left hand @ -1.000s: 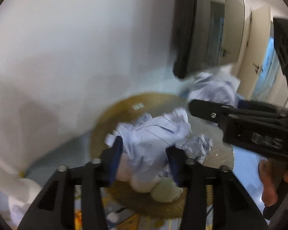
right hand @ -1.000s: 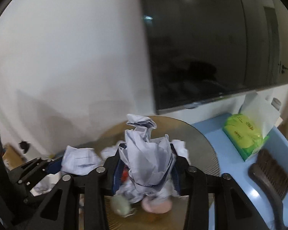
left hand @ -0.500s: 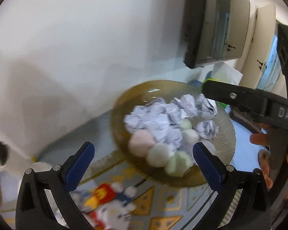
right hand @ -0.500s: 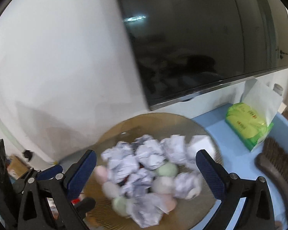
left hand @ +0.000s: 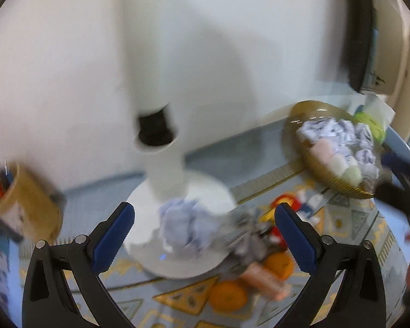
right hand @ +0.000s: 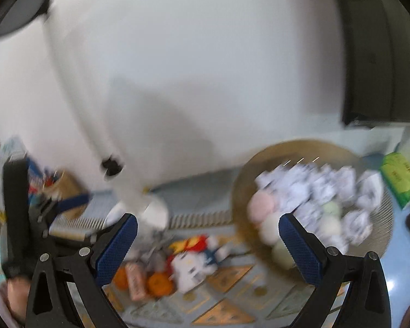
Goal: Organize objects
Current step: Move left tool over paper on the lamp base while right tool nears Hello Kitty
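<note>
Left claw (left hand: 205, 235): spread wide, jaws just opened, pinching nothing; a paper ball (left hand: 187, 231) lay beyond them on a white round base (left hand: 205, 196). Right claw (right hand: 207, 243): spread wide, jaws just opened, nothing gripped. Bowl (right hand: 380, 213): on the blue table (right hand: 407, 248), filled with paper balls and pastel balls. Toy (right hand: 194, 262), oranges (right hand: 160, 283): on the rug.

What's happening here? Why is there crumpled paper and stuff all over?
A person is tidying up with a gripper in each hand. The left gripper and right gripper both have their jaws wide open, having just opened, and hold nothing. The gold plate is already piled with paper balls and pastel balls. One crumpled paper, two oranges and a small toy are not in the plate.
</note>
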